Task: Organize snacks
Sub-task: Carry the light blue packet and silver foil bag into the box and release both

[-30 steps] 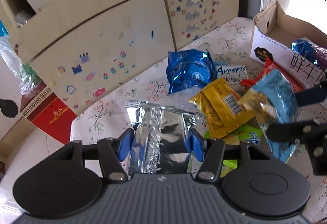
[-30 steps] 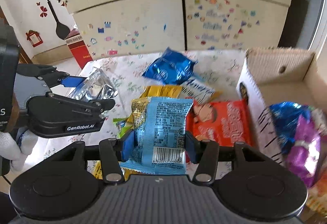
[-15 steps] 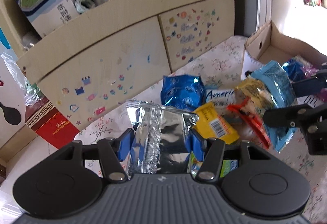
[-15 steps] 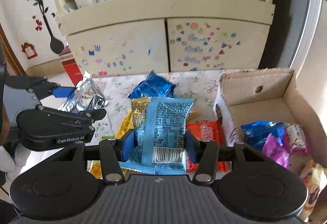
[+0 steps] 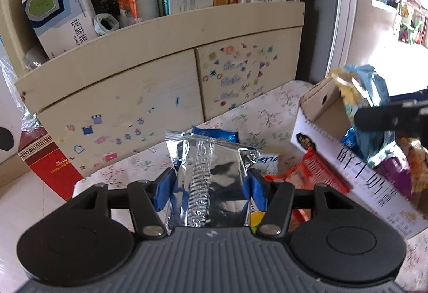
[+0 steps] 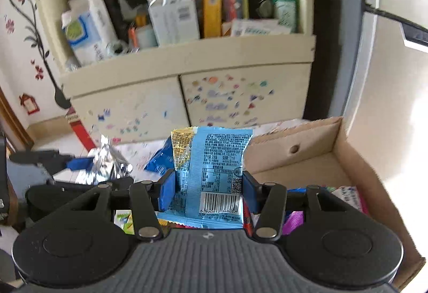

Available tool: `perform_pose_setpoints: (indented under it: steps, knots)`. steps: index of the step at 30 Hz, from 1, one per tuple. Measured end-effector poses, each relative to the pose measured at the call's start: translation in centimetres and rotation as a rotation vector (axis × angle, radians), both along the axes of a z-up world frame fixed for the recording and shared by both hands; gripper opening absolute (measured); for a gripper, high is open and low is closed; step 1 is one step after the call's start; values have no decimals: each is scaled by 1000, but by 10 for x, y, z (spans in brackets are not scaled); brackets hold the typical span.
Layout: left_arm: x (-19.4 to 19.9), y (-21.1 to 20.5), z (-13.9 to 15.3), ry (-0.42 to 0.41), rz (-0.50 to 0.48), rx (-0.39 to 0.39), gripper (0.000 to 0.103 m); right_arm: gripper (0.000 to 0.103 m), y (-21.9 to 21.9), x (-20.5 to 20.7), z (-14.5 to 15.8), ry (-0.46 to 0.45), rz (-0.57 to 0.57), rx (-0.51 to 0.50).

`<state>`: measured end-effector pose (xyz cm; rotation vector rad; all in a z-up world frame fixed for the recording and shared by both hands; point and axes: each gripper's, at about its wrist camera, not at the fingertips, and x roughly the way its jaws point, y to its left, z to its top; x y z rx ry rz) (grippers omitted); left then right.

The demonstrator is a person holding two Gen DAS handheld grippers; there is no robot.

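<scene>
My left gripper (image 5: 211, 186) is shut on a silver foil snack packet (image 5: 214, 175) and holds it above the floral table. My right gripper (image 6: 208, 188) is shut on a light blue snack packet (image 6: 214, 172) with a barcode, held near the left wall of the open cardboard box (image 6: 321, 159). The left wrist view shows that blue packet (image 5: 371, 100) raised over the box (image 5: 321, 111). The silver packet (image 6: 107, 162) and left gripper show at the left of the right wrist view. The box holds several packets (image 5: 396, 172).
A dark blue packet (image 5: 216, 132), a red packet (image 5: 310, 175) and a white packet (image 5: 267, 159) lie on the floral tablecloth (image 5: 256, 116) beside the box. Behind stands a cream cabinet (image 5: 160, 79) with stickers and a cluttered shelf.
Both grippers have risen, each keeping its packet. The right gripper carried the blue packet rightward, from over the snack pile to over the box.
</scene>
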<state>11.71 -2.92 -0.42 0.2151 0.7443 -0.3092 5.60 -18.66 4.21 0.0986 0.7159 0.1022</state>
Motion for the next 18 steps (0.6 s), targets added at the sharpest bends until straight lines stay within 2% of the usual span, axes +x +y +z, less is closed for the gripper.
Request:
perform_pose_setpoints:
  steps: [7,18]
  knots:
    - [-8,-23,4,-21,-43,-40,58,58,-32,-7,13,-30,-67,39]
    - [-12,-73,10,-33,-126,-126,58,58,-84,-21,12,-15,-226,86]
